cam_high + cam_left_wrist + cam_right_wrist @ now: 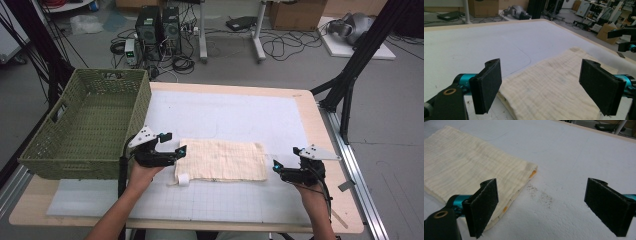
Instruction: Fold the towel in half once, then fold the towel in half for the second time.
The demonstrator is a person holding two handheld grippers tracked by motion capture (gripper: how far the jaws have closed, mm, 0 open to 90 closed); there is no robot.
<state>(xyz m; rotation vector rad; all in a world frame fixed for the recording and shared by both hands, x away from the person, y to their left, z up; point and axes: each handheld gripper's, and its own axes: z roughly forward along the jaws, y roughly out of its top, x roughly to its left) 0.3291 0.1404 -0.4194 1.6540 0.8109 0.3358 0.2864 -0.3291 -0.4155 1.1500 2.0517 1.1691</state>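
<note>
Folded cloth lying flat, both grippers let go

The cream cloth (220,160) rests folded on the white mat (225,117) beside the green basket (90,125); the left gripper (172,145) and right gripper (286,159) flank its ends, jaws wide and empty, probably so the fold lies undisturbed.

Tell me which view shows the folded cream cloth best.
The high view: the whole cream cloth lies flat on the white mat, every edge visible, between the open left gripper and right gripper. The left gripper view shows one end up close, the right gripper view the other end's layered folded edge.
</note>
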